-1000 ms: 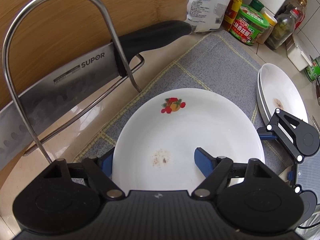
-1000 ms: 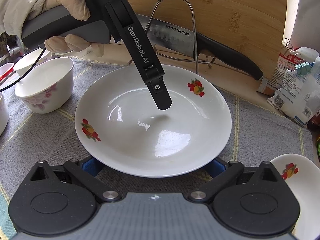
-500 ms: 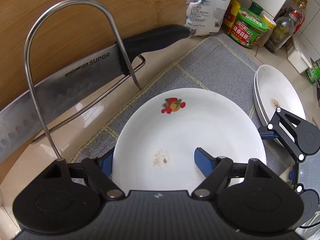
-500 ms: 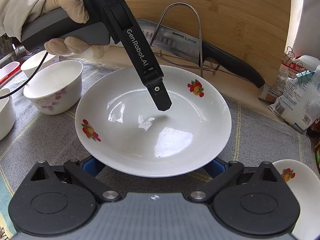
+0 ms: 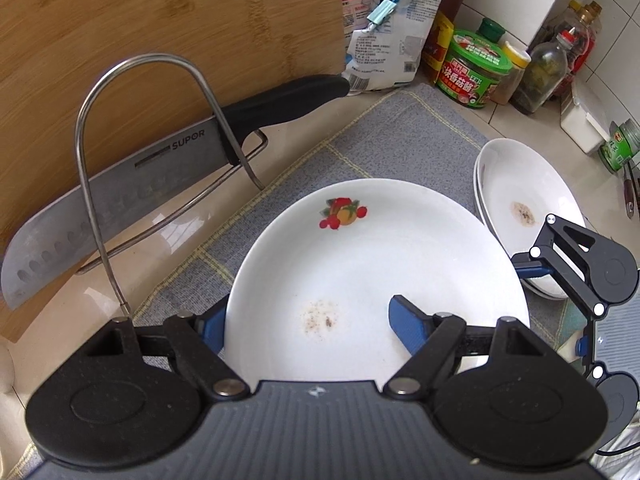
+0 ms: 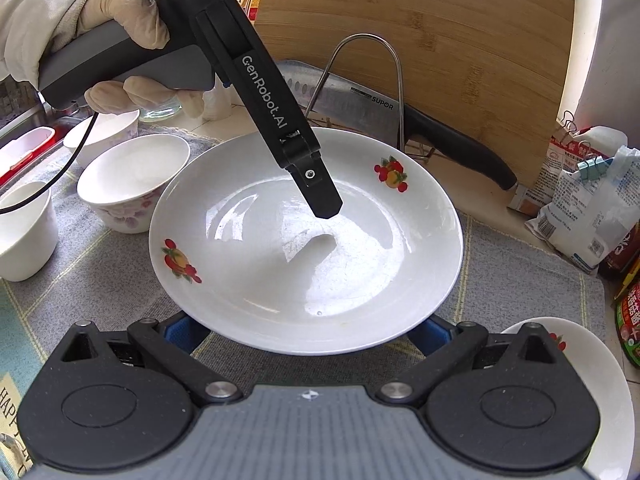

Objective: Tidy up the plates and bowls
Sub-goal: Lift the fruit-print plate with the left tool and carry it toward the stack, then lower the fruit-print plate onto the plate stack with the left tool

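Note:
A white plate with fruit decals (image 5: 372, 272) (image 6: 308, 248) is held off the grey mat. My left gripper (image 5: 308, 320) grips its rim: one blue finger (image 5: 408, 322) lies on top inside the plate, the other is below the rim. In the right wrist view the left gripper's finger (image 6: 320, 192) reaches into the plate from above. My right gripper (image 6: 308, 328) is spread wide with both blue fingers under the plate's near edge; it also shows in the left wrist view (image 5: 576, 268).
A stack of white plates (image 5: 524, 208) (image 6: 592, 392) lies to the right. White bowls (image 6: 132, 184) stand at the left. A wire rack (image 5: 152, 168) holds a cleaver (image 5: 120, 188) against a bamboo board (image 5: 160, 32). Jars and bags (image 5: 476, 68) line the back.
The plate has risen with both grippers; the rack, cleaver and mat have dropped away and more of the back counter shows. Both grips look the same.

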The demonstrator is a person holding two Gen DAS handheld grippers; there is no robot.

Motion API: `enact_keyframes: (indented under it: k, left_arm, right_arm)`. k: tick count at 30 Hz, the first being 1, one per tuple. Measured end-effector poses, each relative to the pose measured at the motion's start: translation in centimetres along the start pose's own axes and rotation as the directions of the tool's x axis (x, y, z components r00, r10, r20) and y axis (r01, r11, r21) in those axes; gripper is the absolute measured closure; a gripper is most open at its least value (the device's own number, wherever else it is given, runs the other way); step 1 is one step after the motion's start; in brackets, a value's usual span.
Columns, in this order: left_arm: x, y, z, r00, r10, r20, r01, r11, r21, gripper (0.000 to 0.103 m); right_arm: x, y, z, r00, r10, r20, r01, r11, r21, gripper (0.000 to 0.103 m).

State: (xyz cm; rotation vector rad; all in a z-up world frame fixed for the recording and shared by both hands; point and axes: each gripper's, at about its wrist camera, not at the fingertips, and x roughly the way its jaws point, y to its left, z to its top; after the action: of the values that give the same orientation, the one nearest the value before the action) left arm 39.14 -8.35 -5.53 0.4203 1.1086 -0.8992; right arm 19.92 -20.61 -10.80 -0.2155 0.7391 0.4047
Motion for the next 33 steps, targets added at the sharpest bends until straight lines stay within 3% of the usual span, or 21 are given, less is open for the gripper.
enact_keyframes:
  k: [16,33]
  left_arm:
    - [-1.2,-4.6,0.2,1.000,-0.015,0.022,0.013,0.998,0.057,0.023]
    - [0.5,-11.0,3.0,0.997,-0.068,0.019,0.064,0.984,0.164,0.023]
  right_arm:
    - [-4.5,0.1,-2.6,0.998,-0.052,0.022,0.052,0.998,0.032,0.000]
    - [-9.3,-2.3,-6.7,0.987,-0.158,0.023,0.155,0.982,0.112,0.000]
